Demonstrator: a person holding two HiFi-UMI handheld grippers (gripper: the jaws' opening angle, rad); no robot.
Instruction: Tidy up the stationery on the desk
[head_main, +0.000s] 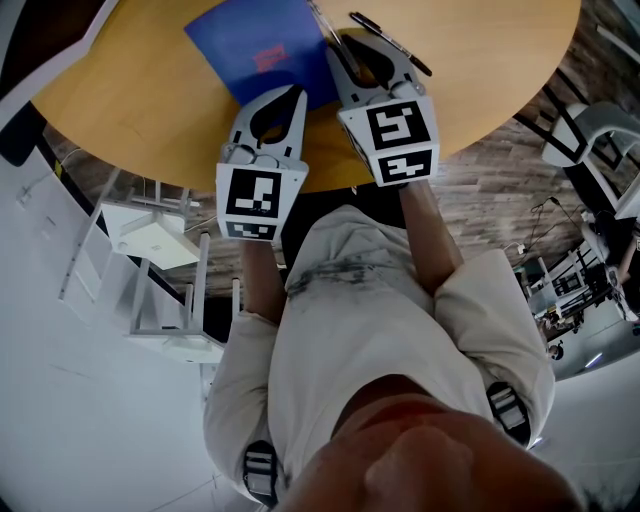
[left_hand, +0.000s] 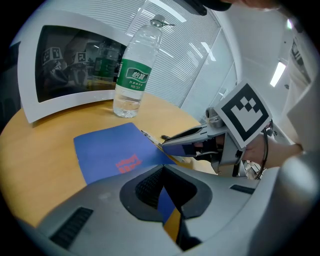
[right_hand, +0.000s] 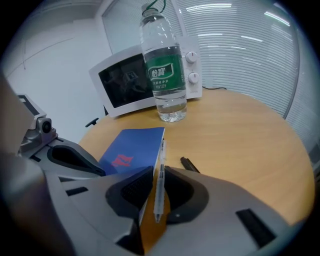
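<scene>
A blue notebook (head_main: 262, 45) (left_hand: 112, 150) (right_hand: 131, 150) lies flat on the round wooden table (head_main: 130, 100). My right gripper (head_main: 345, 52) (right_hand: 158, 172) is shut on a clear pen (right_hand: 160, 165) (head_main: 327, 28) that runs along the notebook's right edge. Just to the right of it, a black pen (head_main: 392, 42) (right_hand: 190, 164) rests on the table. My left gripper (head_main: 297, 92) (left_hand: 162, 170) is shut with nothing in it, its tips over the notebook's near edge. The two grippers are close side by side.
A water bottle (left_hand: 134, 75) (right_hand: 165, 70) stands beyond the notebook, in front of a white microwave (left_hand: 65, 70) (right_hand: 135, 80). The table's near edge runs just under both grippers. White frames (head_main: 150, 240) stand on the floor at left.
</scene>
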